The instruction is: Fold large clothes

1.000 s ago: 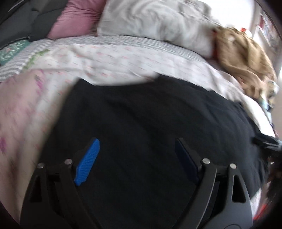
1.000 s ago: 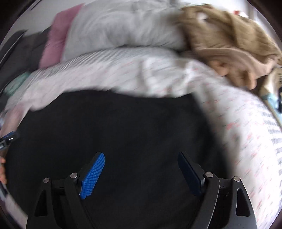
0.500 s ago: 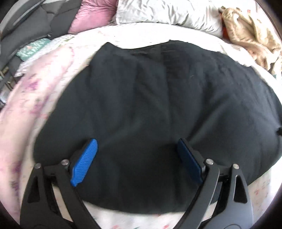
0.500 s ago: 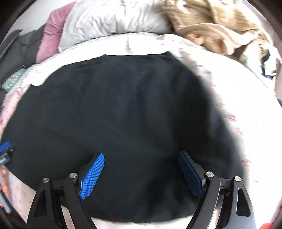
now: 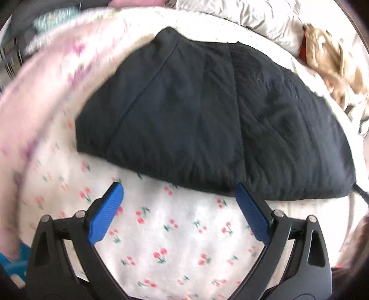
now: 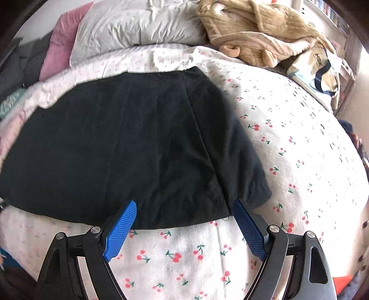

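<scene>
Fingers of both grippers spread wide, empty, near the black garment's hem.

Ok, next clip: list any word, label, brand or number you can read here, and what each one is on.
"HEK": dark letters on the cream bag at the far right of the bed; the word may run on, the rest is hidden by folds.
Shelf items at the top right edge: spines too small to read.
Black garment, cherry-print cover, blue tool pads: no text shows.
</scene>
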